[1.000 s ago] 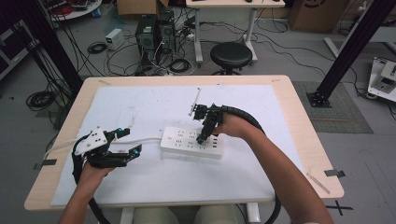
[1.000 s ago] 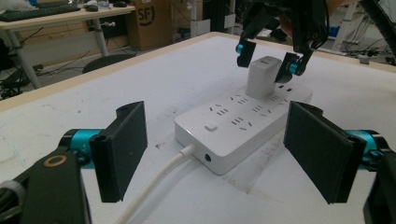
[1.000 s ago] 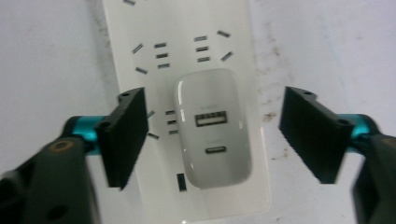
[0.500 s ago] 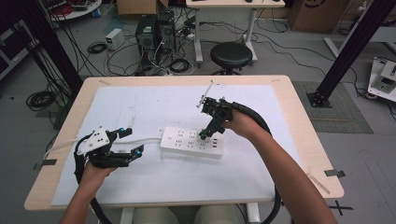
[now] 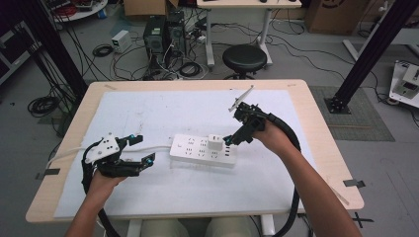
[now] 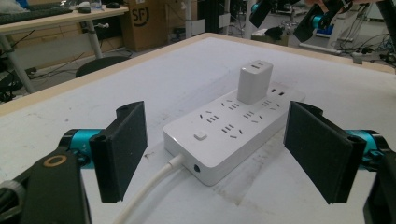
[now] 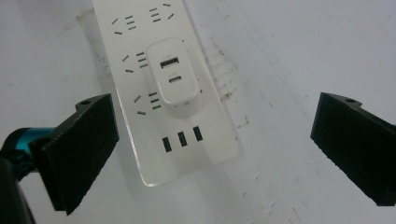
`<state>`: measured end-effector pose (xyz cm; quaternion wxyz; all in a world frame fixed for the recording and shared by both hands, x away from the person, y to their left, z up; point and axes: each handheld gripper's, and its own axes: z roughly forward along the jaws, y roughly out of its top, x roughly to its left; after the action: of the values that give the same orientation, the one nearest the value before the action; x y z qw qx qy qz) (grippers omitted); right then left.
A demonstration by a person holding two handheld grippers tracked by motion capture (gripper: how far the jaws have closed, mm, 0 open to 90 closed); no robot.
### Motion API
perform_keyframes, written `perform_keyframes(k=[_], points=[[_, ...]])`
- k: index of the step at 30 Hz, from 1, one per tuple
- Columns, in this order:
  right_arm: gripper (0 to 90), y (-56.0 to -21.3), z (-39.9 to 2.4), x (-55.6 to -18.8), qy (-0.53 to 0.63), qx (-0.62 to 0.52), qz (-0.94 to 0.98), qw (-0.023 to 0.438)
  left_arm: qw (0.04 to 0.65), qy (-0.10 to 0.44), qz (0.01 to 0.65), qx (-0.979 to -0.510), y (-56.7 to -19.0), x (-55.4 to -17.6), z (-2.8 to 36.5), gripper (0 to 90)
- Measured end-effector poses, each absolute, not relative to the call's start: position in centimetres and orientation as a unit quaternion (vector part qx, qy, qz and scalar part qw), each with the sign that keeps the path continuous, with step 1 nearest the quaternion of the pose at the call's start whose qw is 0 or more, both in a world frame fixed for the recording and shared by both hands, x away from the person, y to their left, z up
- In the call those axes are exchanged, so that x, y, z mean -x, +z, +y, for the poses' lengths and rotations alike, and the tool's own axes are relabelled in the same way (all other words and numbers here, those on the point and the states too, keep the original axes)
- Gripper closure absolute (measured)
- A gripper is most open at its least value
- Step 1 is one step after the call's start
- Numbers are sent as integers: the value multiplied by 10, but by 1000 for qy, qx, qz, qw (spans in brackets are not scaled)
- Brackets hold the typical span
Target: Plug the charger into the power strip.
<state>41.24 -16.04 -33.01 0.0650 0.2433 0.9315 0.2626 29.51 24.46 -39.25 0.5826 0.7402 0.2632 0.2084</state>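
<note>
The white cube-shaped charger [image 5: 215, 143] sits plugged into the white plastic power strip [image 5: 202, 150]; the right gripper [image 5: 236, 138] has just been opening, jaws released and empty. The left gripper [image 5: 140, 150] hangs open by the strip's cable end; next probably comes pulling clear

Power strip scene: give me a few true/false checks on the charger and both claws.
1. A white charger is plugged into the power strip. True.
2. The right claw is shut on the charger. False: its jaws stand wide open, and the charger sits free between and beyond them in the right gripper view.
3. The left claw is open, near the cord end of the strip. True.
4. The strip's cord is unplugged and lying apart. False: it runs into the strip's end.
5. The charger lies flat on the table. False: it stands upright on the strip.
</note>
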Motion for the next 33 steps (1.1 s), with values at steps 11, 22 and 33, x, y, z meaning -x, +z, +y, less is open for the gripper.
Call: perform_keyframes(k=[11, 22, 33], points=[[8, -327, -198, -394, 295, -272, 914, 67, 584, 209, 262, -739, -391, -295, 244, 216], [8, -337, -240, -371, 324, -298, 894, 81, 584, 209, 260, -740, -390, -296, 241, 216], [9, -345, -265, -357, 351, -316, 876, 100, 589, 212, 265, -733, -389, -295, 244, 216]])
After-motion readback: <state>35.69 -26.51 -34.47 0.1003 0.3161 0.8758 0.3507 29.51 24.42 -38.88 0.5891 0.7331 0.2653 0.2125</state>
